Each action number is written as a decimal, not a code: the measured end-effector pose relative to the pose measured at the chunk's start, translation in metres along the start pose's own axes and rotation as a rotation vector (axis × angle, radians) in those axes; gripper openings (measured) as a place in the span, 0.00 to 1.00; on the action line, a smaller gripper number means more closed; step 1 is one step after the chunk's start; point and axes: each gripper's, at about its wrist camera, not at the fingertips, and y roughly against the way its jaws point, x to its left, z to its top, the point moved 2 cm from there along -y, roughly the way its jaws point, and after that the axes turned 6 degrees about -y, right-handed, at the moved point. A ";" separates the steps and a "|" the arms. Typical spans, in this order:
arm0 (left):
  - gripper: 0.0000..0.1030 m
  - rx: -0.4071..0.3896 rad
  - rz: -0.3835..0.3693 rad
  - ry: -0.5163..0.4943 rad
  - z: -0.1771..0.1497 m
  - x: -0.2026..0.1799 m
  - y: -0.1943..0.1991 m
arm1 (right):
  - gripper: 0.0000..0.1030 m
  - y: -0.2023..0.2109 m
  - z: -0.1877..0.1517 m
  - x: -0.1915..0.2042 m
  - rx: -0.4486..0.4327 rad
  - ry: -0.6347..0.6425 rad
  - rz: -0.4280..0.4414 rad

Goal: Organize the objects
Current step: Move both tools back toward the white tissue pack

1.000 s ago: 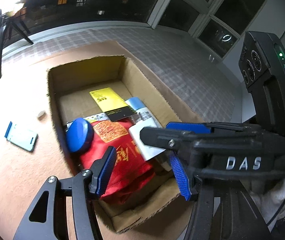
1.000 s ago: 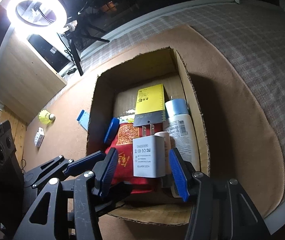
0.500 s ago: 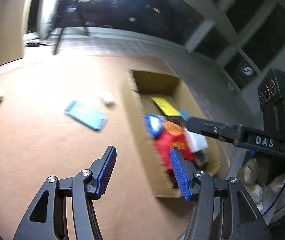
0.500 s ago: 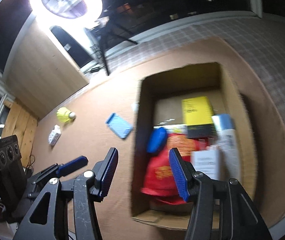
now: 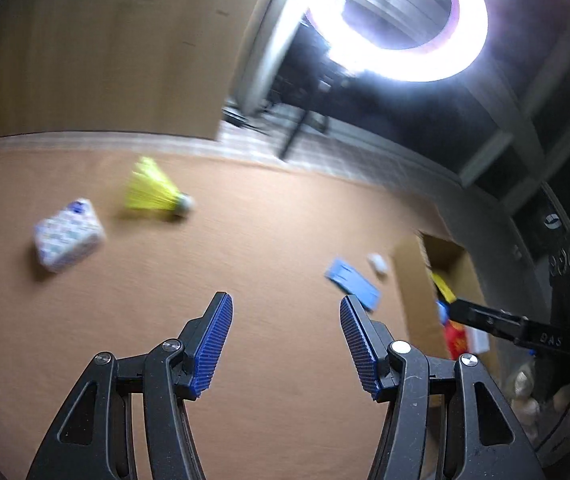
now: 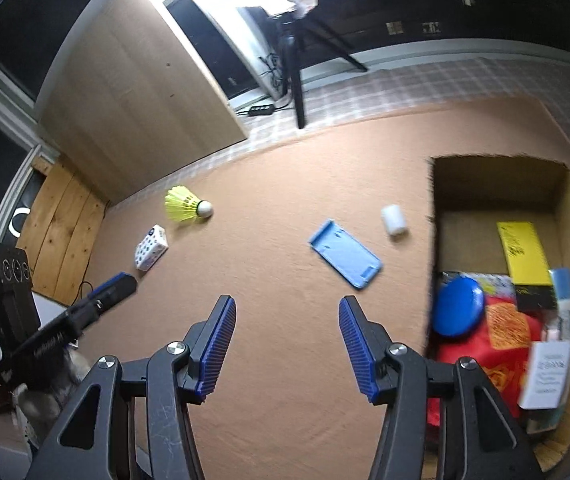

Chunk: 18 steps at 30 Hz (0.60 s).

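Left tool (image 5: 283,344) and right tool (image 6: 287,346): both are seen nearest, jaws parted moderately wide, nothing gripped, above bare orange-brown carpet (image 6: 269,360). Light blue tray (image 6: 345,254): laid flat on the carpet just beyond the right tool. White cylinder (image 6: 393,220): placed near the tray, beside the box wall. Cardboard box (image 6: 431,240): set at the right, open-topped; a blue disc (image 6: 457,306), red cloth (image 6: 501,344), yellow packet (image 6: 523,252) and white charger (image 6: 545,374) are contained. Patterned small box (image 6: 151,247): placed to the left, well apart from the cardboard box. Yellow shuttlecock (image 6: 187,209): laid on its side just beyond the small box. Tripod (image 6: 295,64): stood farthest, on checked flooring.
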 end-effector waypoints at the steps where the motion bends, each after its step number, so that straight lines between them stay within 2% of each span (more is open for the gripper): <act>1: 0.58 -0.009 0.017 0.008 0.004 0.012 0.005 | 0.49 -0.002 0.002 0.004 0.000 0.005 0.000; 9: 0.58 -0.045 0.131 0.048 0.035 0.098 0.034 | 0.50 -0.013 0.028 0.025 0.000 0.018 0.013; 14: 0.58 -0.023 0.188 0.091 0.054 0.147 0.023 | 0.52 -0.029 0.045 0.028 0.028 0.005 0.016; 18: 0.58 0.015 0.196 0.116 0.060 0.177 0.003 | 0.52 -0.052 0.054 0.021 0.074 -0.027 0.003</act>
